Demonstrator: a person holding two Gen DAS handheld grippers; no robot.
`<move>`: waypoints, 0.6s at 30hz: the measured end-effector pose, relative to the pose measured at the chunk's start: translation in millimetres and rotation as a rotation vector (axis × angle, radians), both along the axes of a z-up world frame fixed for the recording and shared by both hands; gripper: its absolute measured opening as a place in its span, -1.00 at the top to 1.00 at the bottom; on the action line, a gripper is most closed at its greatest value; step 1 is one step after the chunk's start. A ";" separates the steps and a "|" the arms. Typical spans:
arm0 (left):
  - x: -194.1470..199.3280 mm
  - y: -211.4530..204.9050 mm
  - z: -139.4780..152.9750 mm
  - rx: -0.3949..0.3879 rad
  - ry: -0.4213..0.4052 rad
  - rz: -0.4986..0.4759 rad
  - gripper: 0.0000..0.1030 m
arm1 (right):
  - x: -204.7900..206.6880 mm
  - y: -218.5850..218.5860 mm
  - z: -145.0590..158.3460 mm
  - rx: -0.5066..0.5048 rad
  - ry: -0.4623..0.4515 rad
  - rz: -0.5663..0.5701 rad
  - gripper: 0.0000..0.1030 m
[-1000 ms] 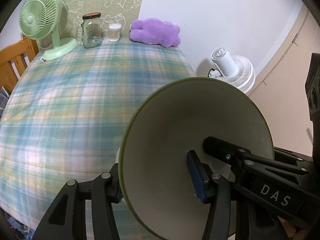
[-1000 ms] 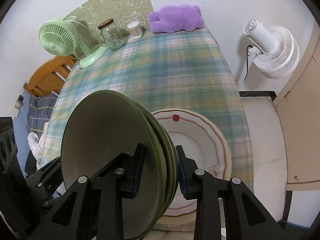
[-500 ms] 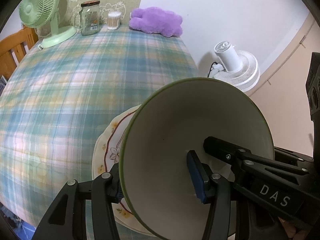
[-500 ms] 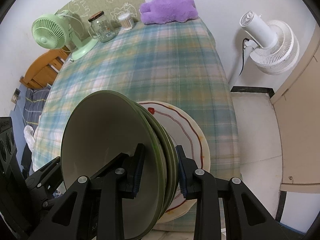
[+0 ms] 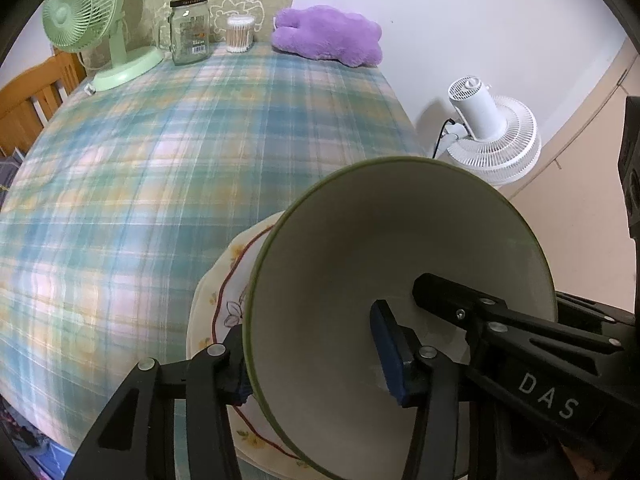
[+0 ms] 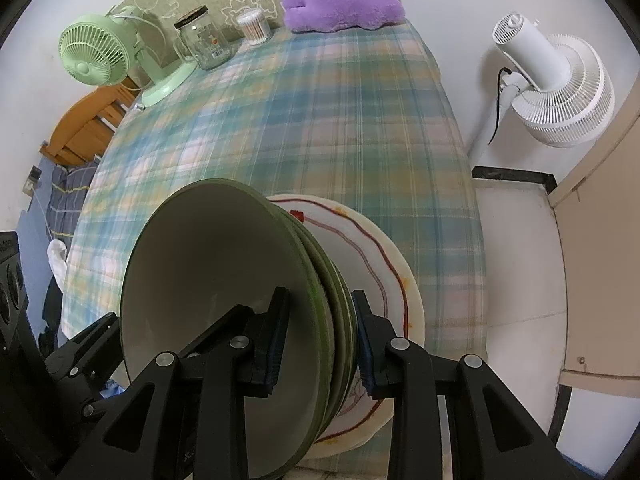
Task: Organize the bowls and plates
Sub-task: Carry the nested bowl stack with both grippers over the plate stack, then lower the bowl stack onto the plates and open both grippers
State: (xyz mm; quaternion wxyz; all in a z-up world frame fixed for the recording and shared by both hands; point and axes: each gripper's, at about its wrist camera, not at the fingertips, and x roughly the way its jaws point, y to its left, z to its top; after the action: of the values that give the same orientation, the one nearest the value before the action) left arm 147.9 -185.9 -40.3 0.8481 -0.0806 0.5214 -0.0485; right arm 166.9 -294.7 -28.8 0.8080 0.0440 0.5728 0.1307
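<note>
Near the front edge of the table (image 5: 168,168), toward its right corner, lay a big white plate (image 6: 384,264) with a red wavy line and small flowers on it. Both tools held green bowls (image 6: 224,304) up above that plate. It looked like a stack of a few bowls, one inside the other, because several green rims showed side by side in the right wrist view. The right gripper (image 6: 318,340) was pinched tight on the wall of the stack, with one blue pad inside the top bowl and the other pad on the outside. The left gripper (image 5: 316,364) was pinched on the same stack, also with one finger inside and one outside. The bowls were tipped up on their side, so their open mouth faced across the table and not up at the ceiling. The plate was just below and behind the bowls, very near them, and I could not tell if they touched it. I think the next job was to turn the bowls flat and set them down on the plate. Both grippers were about the same nearness to the plate. Far off at the back edge stood a green fan (image 5: 92,20), a glass jar (image 5: 190,28) and a purple plush toy (image 5: 328,36).
</note>
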 end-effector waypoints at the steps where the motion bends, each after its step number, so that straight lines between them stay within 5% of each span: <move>1: 0.2 0.2 0.7 0.003 -0.001 0.001 0.05 | 0.4 -0.5 0.3 0.001 -0.002 0.001 0.33; 18: -19.8 -7.8 1.3 0.063 0.022 0.043 -0.38 | -16.5 -22.3 -3.8 0.016 0.013 -0.022 0.00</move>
State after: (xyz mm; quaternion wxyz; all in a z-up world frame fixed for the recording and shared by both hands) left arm 128.0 -193.6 -38.9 0.8454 -0.0656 0.5299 -0.0130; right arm 150.4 -316.9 -32.7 0.8054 0.0576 0.5764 0.1259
